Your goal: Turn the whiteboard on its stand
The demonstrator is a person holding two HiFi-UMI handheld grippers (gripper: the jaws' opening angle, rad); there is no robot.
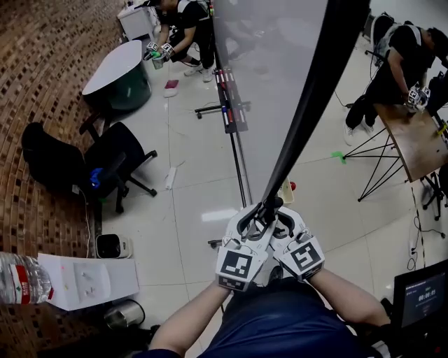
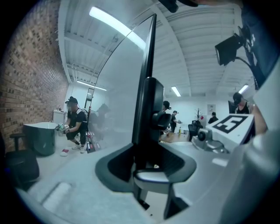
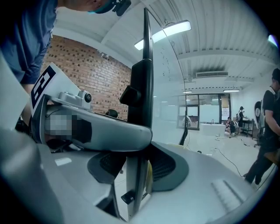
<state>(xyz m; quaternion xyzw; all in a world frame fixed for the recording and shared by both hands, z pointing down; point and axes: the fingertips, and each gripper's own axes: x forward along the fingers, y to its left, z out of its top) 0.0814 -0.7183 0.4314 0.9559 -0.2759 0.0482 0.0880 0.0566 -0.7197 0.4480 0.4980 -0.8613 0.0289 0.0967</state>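
Observation:
The whiteboard (image 1: 273,84) stands almost edge-on in front of me, its black frame edge (image 1: 315,91) running down from the upper right to my hands. My left gripper (image 1: 250,222) and right gripper (image 1: 280,222) sit side by side at that edge's lower end, both shut on it. In the left gripper view the black frame (image 2: 146,109) rises straight from between the dark pads of the left gripper (image 2: 146,164). The right gripper view shows the same edge (image 3: 144,87) clamped in the right gripper (image 3: 135,164), with the left gripper's body (image 3: 87,127) close on its left.
The stand's rail and marker tray (image 1: 229,105) run along the floor under the board. A black office chair (image 1: 105,164) and a round table (image 1: 119,70) are at the left. A person crouches at the back (image 1: 178,21). Another person (image 1: 399,63) bends over a wooden table (image 1: 413,140) at the right.

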